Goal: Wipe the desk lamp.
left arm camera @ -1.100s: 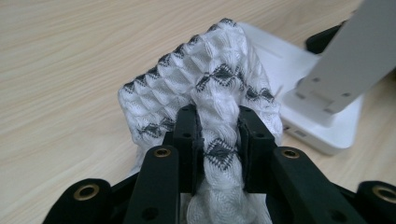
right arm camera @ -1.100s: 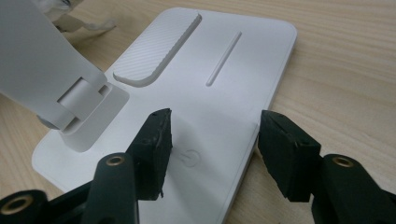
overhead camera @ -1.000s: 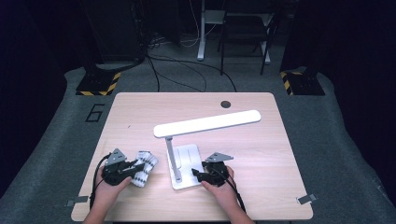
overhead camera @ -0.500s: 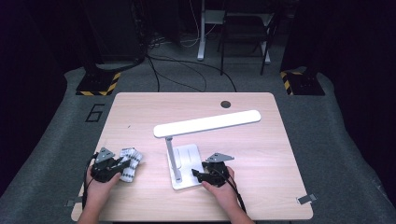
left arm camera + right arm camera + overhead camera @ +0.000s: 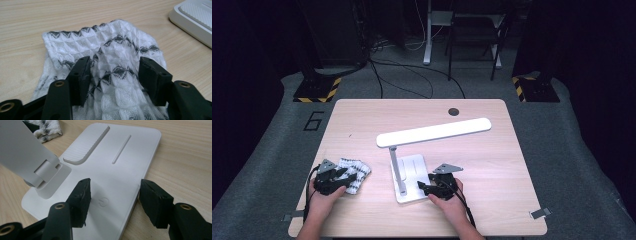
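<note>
A white cloth with grey zigzag stripes (image 5: 354, 170) (image 5: 75, 45) lies crumpled on the table's near left. My left gripper (image 5: 343, 176) (image 5: 113, 67) sits low over it. Its jaws have just been opening, and a raised fold of the cloth stands between them, free of the pads. A white desk lamp stands at the centre, with its flat base (image 5: 412, 167) (image 5: 125, 152), post (image 5: 396, 170) (image 5: 22, 152) and long head (image 5: 434, 132). My right gripper (image 5: 424, 187) (image 5: 114, 188) hovers open over the base's near end, above the power button (image 5: 103, 201).
The wooden table (image 5: 512, 165) has a cable hole (image 5: 454, 111) near its far edge. The lamp head overhangs the middle of the table. Behind the table are cables, stands and hazard-striped feet on the dark floor.
My left gripper has shifted left, taking the cloth with it, and its jaws have spread apart. The right gripper and the lamp have not moved.
</note>
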### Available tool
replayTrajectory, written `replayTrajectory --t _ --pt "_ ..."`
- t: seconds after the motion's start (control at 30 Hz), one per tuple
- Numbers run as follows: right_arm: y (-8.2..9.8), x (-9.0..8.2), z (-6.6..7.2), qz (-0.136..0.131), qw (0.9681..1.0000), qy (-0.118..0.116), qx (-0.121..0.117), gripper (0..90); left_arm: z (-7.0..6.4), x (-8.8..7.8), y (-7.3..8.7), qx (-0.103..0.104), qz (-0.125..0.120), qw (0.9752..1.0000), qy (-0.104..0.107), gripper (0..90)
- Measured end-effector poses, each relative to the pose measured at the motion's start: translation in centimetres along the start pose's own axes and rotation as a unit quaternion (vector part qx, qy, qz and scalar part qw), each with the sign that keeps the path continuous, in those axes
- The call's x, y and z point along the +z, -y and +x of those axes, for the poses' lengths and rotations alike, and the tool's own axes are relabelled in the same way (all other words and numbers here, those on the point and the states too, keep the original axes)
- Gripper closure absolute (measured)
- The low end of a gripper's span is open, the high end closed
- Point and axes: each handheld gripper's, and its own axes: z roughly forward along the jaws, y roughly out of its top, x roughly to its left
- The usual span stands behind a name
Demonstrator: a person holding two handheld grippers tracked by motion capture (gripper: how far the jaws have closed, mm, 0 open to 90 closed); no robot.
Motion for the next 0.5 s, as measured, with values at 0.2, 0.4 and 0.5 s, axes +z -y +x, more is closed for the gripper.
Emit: replayTrajectory --t 0.2,0.4,0.5 --pt "0.01 -0.01 0.0 0.0 1.0 0.001 -0.001 42.5 -0.36 -0.04 -0.31 -0.003 0.013 0.9999 0.007 35.6" --pt "0.04 -0.04 0.12 -0.002 1.0 0.005 -0.001 42.8 -0.34 -0.48 -0.63 -0.009 0.005 0.9999 0.006 32.6" --pt "0.05 -0.06 0.12 -0.002 1.0 0.005 -0.002 43.1 -0.49 -0.91 -0.81 -0.011 0.002 0.9999 0.005 31.9"
